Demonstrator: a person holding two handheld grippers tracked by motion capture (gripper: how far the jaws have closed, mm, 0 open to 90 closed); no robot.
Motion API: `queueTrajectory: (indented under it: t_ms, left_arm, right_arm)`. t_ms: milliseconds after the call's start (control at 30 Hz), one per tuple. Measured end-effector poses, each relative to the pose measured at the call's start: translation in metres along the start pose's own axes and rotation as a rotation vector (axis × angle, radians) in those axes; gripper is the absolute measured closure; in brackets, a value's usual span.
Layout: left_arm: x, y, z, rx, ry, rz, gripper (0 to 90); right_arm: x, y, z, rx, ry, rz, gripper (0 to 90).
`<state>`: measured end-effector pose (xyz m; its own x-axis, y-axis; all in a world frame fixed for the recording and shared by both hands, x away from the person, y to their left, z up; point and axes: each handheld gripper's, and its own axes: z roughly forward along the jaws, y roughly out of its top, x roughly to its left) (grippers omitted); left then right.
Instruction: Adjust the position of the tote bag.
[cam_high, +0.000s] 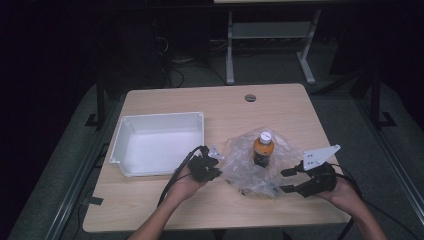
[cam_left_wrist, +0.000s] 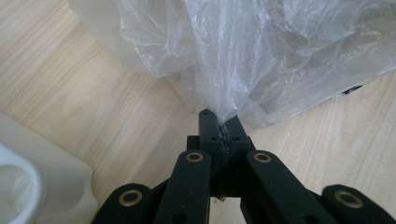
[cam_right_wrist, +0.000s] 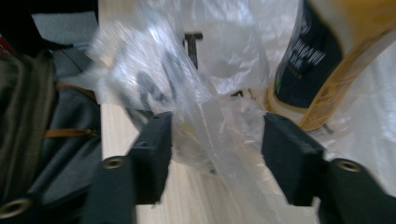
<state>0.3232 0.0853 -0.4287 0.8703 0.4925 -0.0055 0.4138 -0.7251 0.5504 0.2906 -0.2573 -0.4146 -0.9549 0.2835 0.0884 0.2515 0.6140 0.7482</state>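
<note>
pinching the plastic bag (cam_left_wrist: 261, 51), left gripper (cam_left_wrist: 219, 128) is clamped on its edge; bottle (cam_high: 263, 147) stands inside, between grippers. right gripper (cam_right_wrist: 217, 140) gapes around loose film. tray (cam_high: 127, 170) beside left gripper.

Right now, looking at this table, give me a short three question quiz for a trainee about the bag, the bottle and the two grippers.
1. True or false: the left gripper is clamped on the edge of the clear plastic bag.
2. Which thing stands upright in the crumpled bag? A. a bottle B. a mug C. a can
3. What sits on the table to the left of the bag?

Key:
1. True. Its jaws are shut on a pinch of film.
2. A. The bottle has a white cap.
3. A white bin. The right gripper stands open, with loose film between its jaws.
</note>
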Motion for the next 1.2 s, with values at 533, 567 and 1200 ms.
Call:
queueTrajectory:
  t_ms: [533,567,1200]
  left_arm:
    - [0.002,-0.011,0.009,0.033,-0.007,-0.009,90.0]
    - [0.001,-0.012,0.01,0.034,-0.008,-0.009,90.0]
    - [0.0,-0.021,0.009,0.024,-0.033,-0.024,90.0]
  right_arm:
    - [-0.016,-0.033,0.016,0.129,-0.072,0.11,89.7]
    - [-0.017,-0.036,0.015,0.133,-0.083,0.113,89.7]
    - [-0.017,-0.052,0.007,0.132,-0.092,0.156,89.8]
